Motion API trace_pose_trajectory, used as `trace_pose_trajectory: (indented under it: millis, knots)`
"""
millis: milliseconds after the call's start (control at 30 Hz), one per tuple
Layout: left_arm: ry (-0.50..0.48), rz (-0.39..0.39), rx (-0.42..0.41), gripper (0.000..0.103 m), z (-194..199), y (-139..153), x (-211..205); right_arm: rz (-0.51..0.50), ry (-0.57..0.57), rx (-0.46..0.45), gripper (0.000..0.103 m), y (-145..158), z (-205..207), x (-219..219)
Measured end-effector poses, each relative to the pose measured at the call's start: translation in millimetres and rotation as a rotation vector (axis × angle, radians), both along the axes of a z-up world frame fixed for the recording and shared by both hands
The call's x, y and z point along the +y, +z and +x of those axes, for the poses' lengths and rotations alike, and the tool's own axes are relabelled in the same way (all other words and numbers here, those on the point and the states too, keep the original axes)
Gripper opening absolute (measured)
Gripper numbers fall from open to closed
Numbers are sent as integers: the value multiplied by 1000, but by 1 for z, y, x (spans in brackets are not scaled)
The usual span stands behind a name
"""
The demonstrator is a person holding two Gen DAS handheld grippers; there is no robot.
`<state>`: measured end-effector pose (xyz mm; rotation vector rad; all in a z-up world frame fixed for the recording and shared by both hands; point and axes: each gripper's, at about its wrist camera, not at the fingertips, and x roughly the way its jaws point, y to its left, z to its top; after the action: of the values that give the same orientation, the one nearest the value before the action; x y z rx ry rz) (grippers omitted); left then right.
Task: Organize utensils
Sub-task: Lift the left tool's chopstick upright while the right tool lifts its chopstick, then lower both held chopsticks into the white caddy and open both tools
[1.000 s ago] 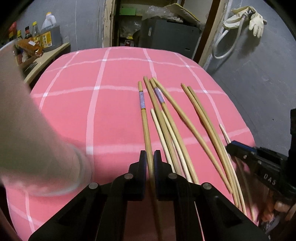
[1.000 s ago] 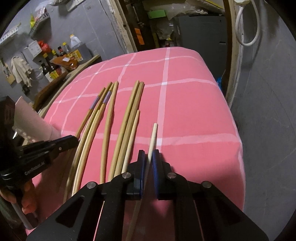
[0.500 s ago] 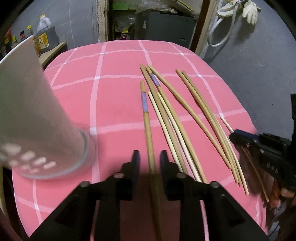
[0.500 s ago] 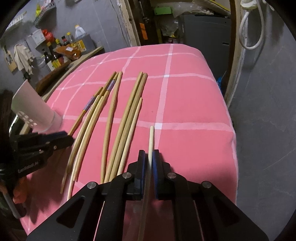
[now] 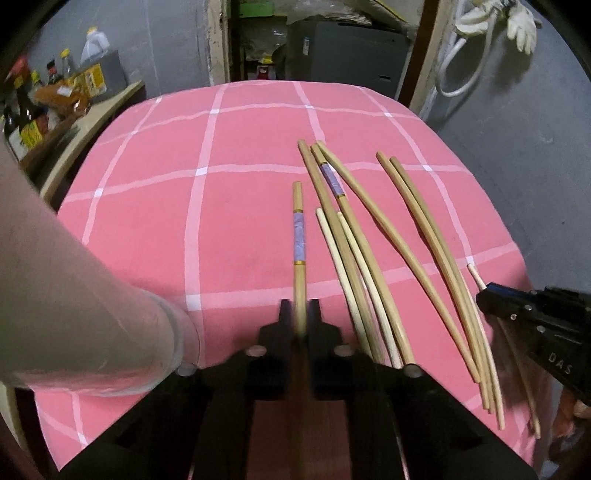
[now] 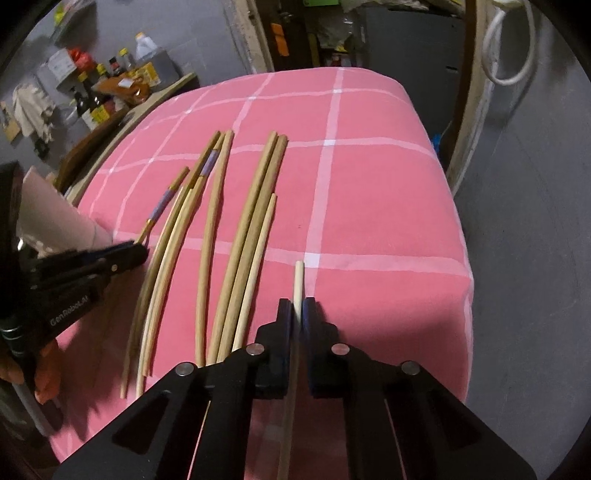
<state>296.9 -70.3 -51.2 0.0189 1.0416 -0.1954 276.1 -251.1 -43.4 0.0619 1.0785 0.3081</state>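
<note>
Several bamboo chopsticks [image 5: 369,258] lie side by side on a pink checked tablecloth [image 5: 147,206]. My left gripper [image 5: 299,314] is shut on a chopstick with a purple band [image 5: 298,236], its tip pointing away. It also shows in the right wrist view [image 6: 140,247]. My right gripper [image 6: 297,310] is shut on a pale thin chopstick [image 6: 297,280], at the right end of the row [image 6: 236,229]. It also shows in the left wrist view [image 5: 484,295]. A white perforated holder [image 5: 74,295] lies on its side at the left.
A wooden shelf with bottles [image 5: 44,103] stands beyond the table's left edge. A dark cabinet [image 5: 347,55] is behind the table. A hose and glove [image 5: 517,22] hang at the back right. The table drops to grey floor [image 6: 535,258] on the right.
My left gripper opened around the banded chopstick, then shut on it again further along and drew it toward me. My right gripper kept its hold on the pale chopstick and pulled back slightly.
</note>
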Motion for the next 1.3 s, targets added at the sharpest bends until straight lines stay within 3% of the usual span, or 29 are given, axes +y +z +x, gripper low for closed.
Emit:
trace_pose_trajectory:
  millis: [200, 367, 600, 700, 967, 1133, 1300]
  knots:
    - [-38, -94, -51, 4, -27, 9, 4, 152, -39, -101, 3, 15, -29, -7]
    - [-54, -172, -212, 4, -65, 34, 14, 246, -23, -312, 3, 46, -69, 6]
    - [11, -251, -452, 4, -103, 83, 49, 333, 35, -597, 3, 86, -99, 46]
    - [44, -274, -547, 4, -108, 105, 69, 386, 61, -684, 3, 102, -95, 69]
    - [186, -311, -707, 4, -86, 153, 133, 542, 126, -892, 3, 148, -68, 131]
    - [276, -311, -797, 4, -73, 170, 186, 635, 118, -979, 3, 164, -50, 152]
    - [381, -364, -869, 4, -61, 172, 233, 659, 58, -1063, 3, 163, -38, 164]
